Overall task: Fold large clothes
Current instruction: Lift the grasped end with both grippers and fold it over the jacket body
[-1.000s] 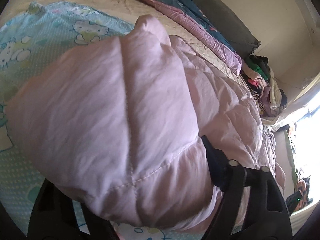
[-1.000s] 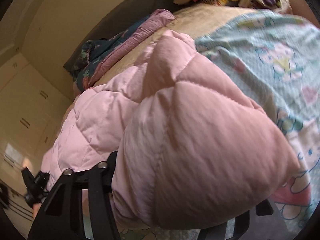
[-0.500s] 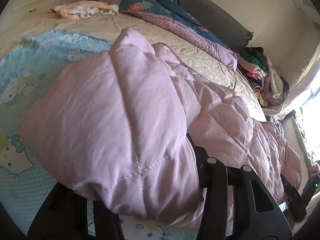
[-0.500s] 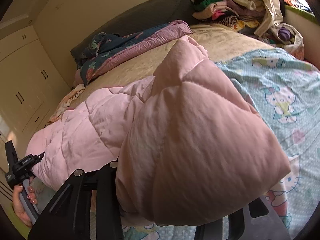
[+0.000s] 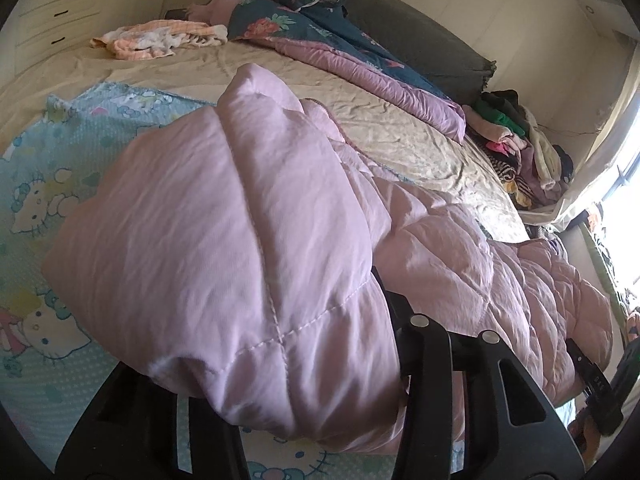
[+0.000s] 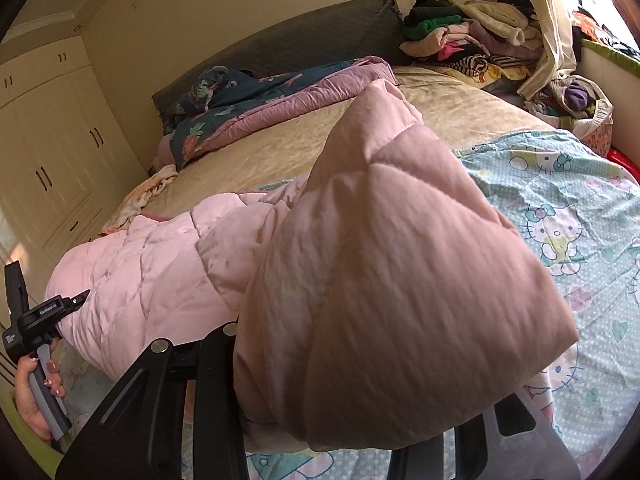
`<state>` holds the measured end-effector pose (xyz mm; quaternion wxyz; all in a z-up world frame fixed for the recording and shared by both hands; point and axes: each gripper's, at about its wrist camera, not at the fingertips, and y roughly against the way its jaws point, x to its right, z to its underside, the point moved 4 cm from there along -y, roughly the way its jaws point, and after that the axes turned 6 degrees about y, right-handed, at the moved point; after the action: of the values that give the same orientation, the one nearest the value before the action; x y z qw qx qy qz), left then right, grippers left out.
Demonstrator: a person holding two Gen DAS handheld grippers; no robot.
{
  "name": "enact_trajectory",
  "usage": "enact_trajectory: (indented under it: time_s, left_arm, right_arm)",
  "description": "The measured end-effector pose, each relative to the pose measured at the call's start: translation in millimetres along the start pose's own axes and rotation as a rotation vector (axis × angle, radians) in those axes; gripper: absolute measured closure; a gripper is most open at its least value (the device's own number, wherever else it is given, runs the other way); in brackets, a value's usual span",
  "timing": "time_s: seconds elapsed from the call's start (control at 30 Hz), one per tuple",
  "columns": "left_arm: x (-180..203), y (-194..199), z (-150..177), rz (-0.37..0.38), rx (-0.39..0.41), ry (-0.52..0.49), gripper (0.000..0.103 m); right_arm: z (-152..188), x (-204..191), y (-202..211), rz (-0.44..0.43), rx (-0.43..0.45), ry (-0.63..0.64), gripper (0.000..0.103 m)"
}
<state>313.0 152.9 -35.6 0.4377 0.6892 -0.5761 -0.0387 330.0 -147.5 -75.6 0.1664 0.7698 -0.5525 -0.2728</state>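
Note:
A large pink quilted jacket (image 5: 248,248) hangs between my two grippers above the bed. My left gripper (image 5: 304,408) is shut on one end of it; the bunched fabric covers the fingertips. My right gripper (image 6: 344,420) is shut on the other end of the jacket (image 6: 392,280), which also hides its fingertips. The middle of the jacket sags across the bed's near edge. The left gripper also shows in the right wrist view (image 6: 38,316), held in a hand.
A blue Hello Kitty sheet (image 6: 560,208) covers the near part of the beige bed (image 5: 380,120). A dark floral duvet (image 5: 320,36) lies by the headboard. A clothes pile (image 6: 472,36) sits in the far corner. White wardrobes (image 6: 44,152) stand on one side.
Both grippers have lifted and pulled back with the jacket ends. More of the bed and room shows, and the jacket stretches out between them.

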Motion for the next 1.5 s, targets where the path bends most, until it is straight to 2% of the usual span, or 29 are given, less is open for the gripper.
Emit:
enact_trajectory:
  time_s: [0.73, 1.5]
  left_arm:
    - [-9, 18, 5, -0.003, -0.005, -0.015, 0.068]
    - [-17, 65, 31, 0.0, -0.001, -0.05, 0.068]
  right_arm:
    - [4, -11, 25, -0.005, 0.009, 0.01, 0.07]
    - [25, -32, 73, -0.004, 0.011, 0.048, 0.07]
